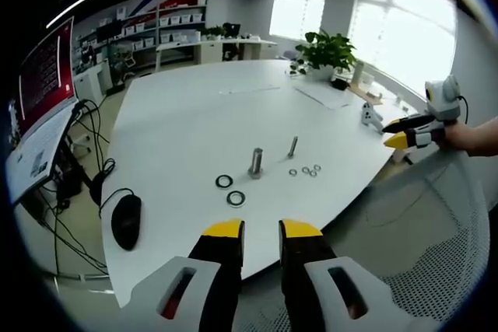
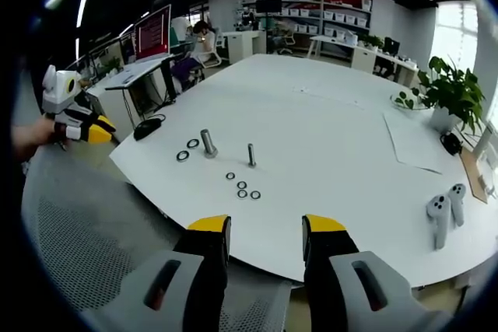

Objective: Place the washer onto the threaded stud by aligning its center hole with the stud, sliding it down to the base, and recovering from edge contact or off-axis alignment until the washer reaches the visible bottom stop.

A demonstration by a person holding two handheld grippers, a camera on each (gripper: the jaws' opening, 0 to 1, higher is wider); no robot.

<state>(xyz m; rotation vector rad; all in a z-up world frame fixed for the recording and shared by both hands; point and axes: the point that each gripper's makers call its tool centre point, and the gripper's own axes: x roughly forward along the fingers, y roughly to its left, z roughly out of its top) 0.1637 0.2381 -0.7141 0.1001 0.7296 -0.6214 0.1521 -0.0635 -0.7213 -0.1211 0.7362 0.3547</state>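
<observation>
Left gripper [image 1: 261, 231] jaws parted, empty, held short of white table [image 1: 194, 114]; right gripper [image 2: 266, 227] likewise parted, empty. Threaded stud [image 2: 251, 155] upright mid-table beside thicker stud [image 2: 208, 143]; small washers [image 2: 242, 189] lie flat just before it, well apart from both fingers. Red monitor [image 2: 153, 33] text unreadable. Controllers [image 2: 442, 211] in right gripper view.

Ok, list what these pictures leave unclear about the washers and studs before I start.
- Small washers: too small in both views to tell flat washers from nuts.
- Thin stud: threads too fine to make out in the right gripper view.
- Thick stud: in the left gripper view, its base is too small to show any bottom stop.
- Left tongs: tips too small to judge the opening.
</observation>
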